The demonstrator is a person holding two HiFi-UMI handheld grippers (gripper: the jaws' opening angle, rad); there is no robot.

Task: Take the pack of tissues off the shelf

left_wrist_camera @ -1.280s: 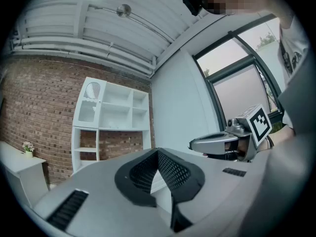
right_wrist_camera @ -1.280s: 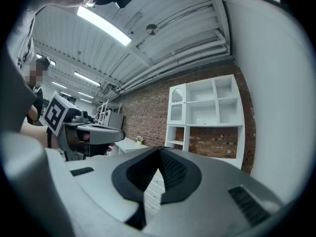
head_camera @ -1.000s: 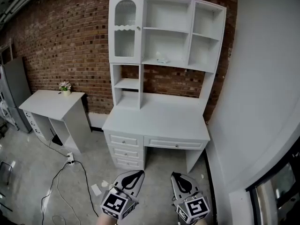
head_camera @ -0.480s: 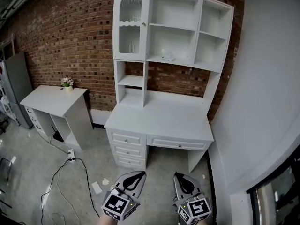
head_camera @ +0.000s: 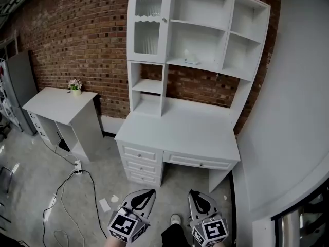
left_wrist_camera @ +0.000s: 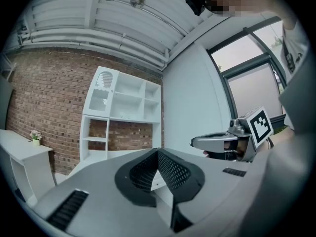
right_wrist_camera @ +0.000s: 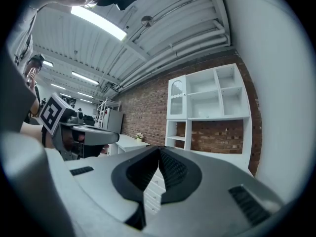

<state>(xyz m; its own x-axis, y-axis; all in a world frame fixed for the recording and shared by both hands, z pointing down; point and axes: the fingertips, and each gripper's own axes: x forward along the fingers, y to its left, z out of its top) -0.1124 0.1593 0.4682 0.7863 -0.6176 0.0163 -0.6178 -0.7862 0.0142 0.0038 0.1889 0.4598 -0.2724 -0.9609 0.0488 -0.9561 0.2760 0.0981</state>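
Observation:
The pack of tissues [head_camera: 191, 60] is a small pale packet lying on the middle shelf of the white hutch [head_camera: 205, 35], which stands on the white desk [head_camera: 180, 130]. Both grippers hang low, well short of the desk and far below the shelf. My left gripper [head_camera: 148, 192] is shut with nothing in it, its jaw tips meeting in the left gripper view [left_wrist_camera: 158, 150]. My right gripper [head_camera: 193, 193] is likewise shut and empty [right_wrist_camera: 159, 148]. In the two gripper views the pack is too small to pick out.
A small white side table [head_camera: 56, 104] with a flower pot [head_camera: 75, 85] stands left of the desk. Cables and a power strip [head_camera: 77, 170] lie on the floor there. A white wall [head_camera: 293, 112] runs close along the desk's right side. A shoe [head_camera: 176, 219] shows between the grippers.
The desk and hutch have grown larger and shifted right and up in the head view as I came closer. Both grippers stay low and shut.

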